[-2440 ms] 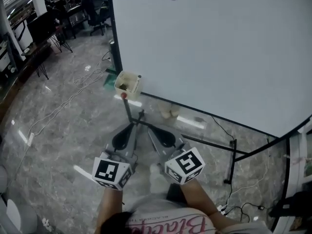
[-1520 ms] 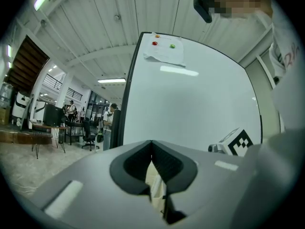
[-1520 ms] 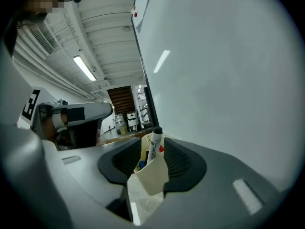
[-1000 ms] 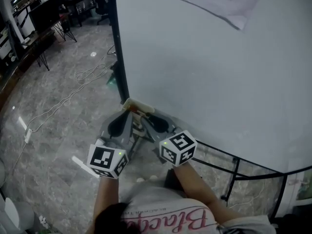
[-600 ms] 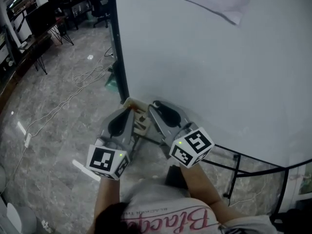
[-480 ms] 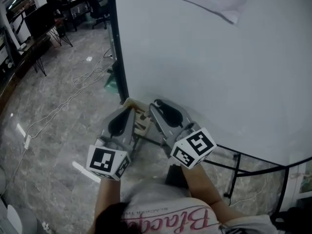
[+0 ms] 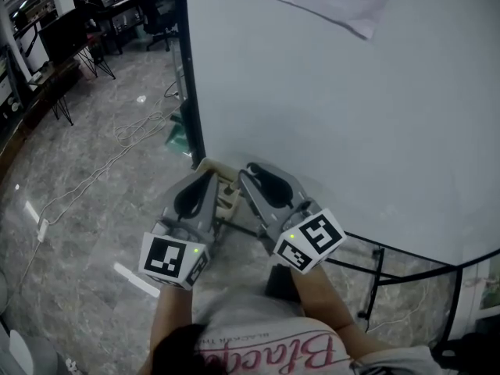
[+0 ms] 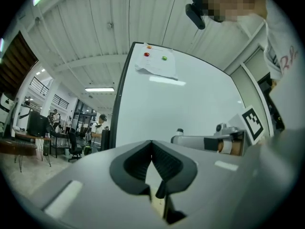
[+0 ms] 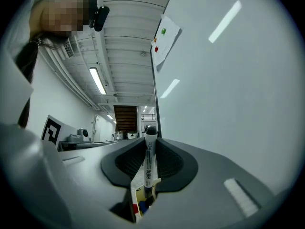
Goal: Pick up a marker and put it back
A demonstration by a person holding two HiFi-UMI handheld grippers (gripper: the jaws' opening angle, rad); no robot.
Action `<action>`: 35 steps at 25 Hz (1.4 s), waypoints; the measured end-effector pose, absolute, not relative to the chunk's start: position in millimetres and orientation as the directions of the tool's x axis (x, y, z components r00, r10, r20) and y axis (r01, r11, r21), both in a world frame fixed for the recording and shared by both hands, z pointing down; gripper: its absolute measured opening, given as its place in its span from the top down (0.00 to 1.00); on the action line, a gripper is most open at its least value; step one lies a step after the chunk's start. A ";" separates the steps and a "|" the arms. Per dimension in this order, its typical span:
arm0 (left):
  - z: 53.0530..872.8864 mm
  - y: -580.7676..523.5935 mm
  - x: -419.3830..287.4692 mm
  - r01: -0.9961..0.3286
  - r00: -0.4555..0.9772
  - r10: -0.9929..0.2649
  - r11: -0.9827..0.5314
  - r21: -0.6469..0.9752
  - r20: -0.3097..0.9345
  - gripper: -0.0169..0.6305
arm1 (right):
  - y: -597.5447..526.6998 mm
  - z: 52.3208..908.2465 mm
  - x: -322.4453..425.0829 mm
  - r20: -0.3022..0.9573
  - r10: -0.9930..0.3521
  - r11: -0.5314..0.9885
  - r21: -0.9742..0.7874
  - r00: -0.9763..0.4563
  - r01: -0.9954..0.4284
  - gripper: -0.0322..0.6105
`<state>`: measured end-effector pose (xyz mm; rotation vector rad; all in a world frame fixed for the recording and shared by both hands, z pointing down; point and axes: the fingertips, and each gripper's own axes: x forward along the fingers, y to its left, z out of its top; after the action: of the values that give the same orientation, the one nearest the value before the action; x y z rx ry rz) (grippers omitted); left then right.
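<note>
At the whiteboard's (image 7: 351, 116) lower corner, both grippers have closed in on the box (image 7: 225, 187), the right gripper (image 9: 150, 144) now clamped on an upright marker (image 9: 149, 159) with its lower end inside, the left gripper (image 8: 152, 149) pinched shut on nothing, so lifting out seems next.

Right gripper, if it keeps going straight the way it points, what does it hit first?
Likely the cream marker box, just ahead: the marker held by the right gripper points into it. Exact depth is unclear.
</note>
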<state>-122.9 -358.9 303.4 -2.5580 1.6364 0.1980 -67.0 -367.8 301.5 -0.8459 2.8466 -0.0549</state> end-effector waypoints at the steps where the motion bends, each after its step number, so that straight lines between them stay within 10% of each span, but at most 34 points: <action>1: 303.5 -358.9 -123.9 -0.911 0.410 -0.898 -0.413 -0.014 -0.160 0.97 | -367.8 301.5 -66.2 -0.152 -0.546 0.838 -0.084 -0.824 -0.540 0.84; 22: 313.2 -367.9 -135.5 -0.927 0.373 -0.918 -0.376 -0.004 -0.134 0.97 | -400.5 415.5 -101.8 0.114 -0.529 0.781 -0.322 -0.841 -0.536 0.84; 35: 317.0 -368.4 -133.0 -0.922 0.381 -0.915 -0.386 0.013 -0.136 0.97 | -406.7 414.8 -86.2 0.153 -0.605 0.765 -0.158 -0.781 -0.624 0.75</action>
<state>-133.0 -368.4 317.0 -2.5559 1.7029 0.1854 -86.2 -406.7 414.8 -1.0604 3.0382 -0.3254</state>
